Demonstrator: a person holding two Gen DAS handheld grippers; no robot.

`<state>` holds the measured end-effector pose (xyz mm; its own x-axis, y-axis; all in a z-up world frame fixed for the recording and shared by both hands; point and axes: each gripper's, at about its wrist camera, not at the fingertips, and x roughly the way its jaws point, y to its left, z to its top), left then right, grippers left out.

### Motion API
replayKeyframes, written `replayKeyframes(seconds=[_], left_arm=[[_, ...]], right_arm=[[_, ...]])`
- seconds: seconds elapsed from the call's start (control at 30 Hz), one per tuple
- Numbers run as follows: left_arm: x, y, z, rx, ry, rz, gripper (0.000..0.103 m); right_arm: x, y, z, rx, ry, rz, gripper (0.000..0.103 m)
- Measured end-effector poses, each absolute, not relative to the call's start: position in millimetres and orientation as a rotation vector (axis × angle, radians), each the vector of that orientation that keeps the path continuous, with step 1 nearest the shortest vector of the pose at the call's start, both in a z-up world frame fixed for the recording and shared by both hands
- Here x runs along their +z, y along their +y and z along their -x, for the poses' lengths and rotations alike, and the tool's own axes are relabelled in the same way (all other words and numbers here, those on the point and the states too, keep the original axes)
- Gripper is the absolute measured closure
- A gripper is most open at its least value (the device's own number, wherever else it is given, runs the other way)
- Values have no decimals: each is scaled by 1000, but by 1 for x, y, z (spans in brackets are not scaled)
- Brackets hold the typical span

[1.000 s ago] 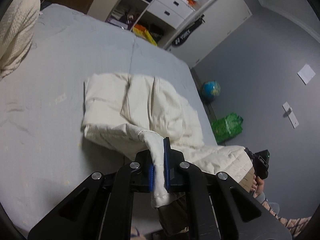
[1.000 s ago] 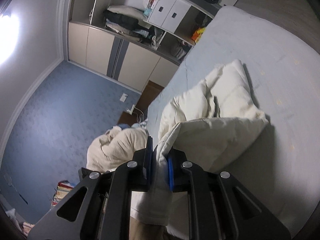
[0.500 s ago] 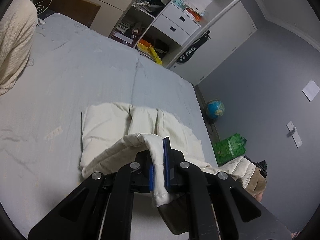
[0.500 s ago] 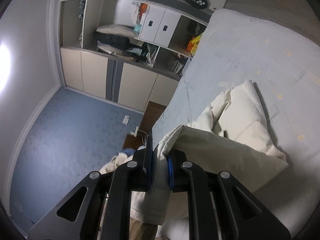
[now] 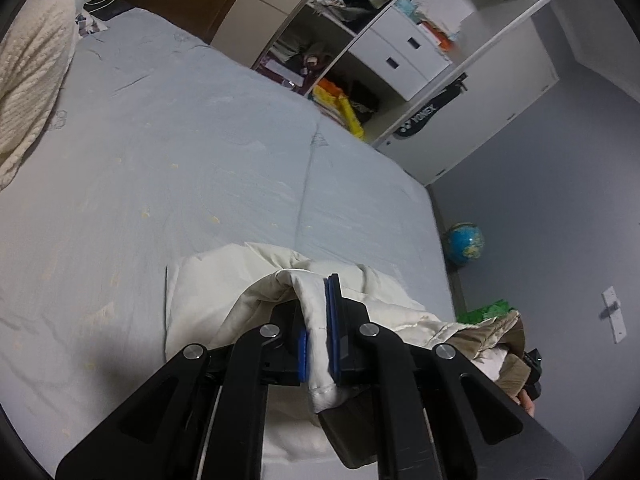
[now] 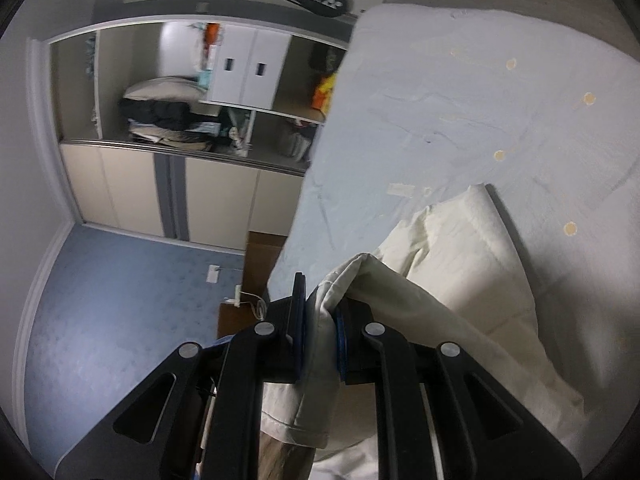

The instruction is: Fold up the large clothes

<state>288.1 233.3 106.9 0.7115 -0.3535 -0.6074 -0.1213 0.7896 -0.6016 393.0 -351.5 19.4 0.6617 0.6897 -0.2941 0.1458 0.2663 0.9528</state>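
A large cream garment (image 5: 208, 300) lies partly folded on the pale blue bed (image 5: 180, 168). My left gripper (image 5: 318, 336) is shut on a hem of that cream garment, with the cloth pinched between its blue pads and a fold hanging below. In the right wrist view the cream garment (image 6: 460, 264) rests on the bed (image 6: 460, 92), and my right gripper (image 6: 320, 332) is shut on another edge of it, lifted above the lower layer. The other gripper's black body and a fingertip show at the lower right of the left wrist view.
A cream knitted blanket (image 5: 32, 80) is heaped at the bed's far left. An open wardrobe with white drawers (image 5: 404, 56) stands beyond the bed. A globe (image 5: 464, 243) and a green bag (image 5: 486, 310) sit on the floor by the grey wall.
Both grippers have carried the held cream edges forward over the folded part of the garment, which now shows less. The right gripper has rolled, so the wardrobe sits more upright in its view.
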Motion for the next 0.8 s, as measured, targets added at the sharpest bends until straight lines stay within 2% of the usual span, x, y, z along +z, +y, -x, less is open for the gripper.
replayKeyframes(seconds=[0.2, 0.4, 0.5, 0.57, 0.63, 0.67, 0.73, 0.8], left_arm=[[78, 240, -320, -102, 829, 676, 95], [54, 244, -345, -62, 880, 705, 92], [45, 243, -354, -47, 910, 696, 87], [42, 246, -354, -48, 912, 719, 84], [43, 247, -351, -59, 898, 752, 80], [46, 248, -347, -69, 887, 765, 78], [50, 249, -345, -103, 868, 780, 56], [63, 251, -337, -106, 820, 789, 15]], right_arm=[[-10, -345, -418, 386, 868, -1305, 92], [-35, -338, -438, 344, 929, -1335, 86], [-43, -336, -442, 334, 956, -1354, 78], [-46, -336, -444, 326, 972, -1358, 70], [-45, -339, -445, 320, 972, -1354, 56], [-43, -342, -444, 309, 968, -1341, 54], [-39, -349, -440, 276, 952, -1333, 48], [-31, -361, -434, 234, 909, -1333, 45]])
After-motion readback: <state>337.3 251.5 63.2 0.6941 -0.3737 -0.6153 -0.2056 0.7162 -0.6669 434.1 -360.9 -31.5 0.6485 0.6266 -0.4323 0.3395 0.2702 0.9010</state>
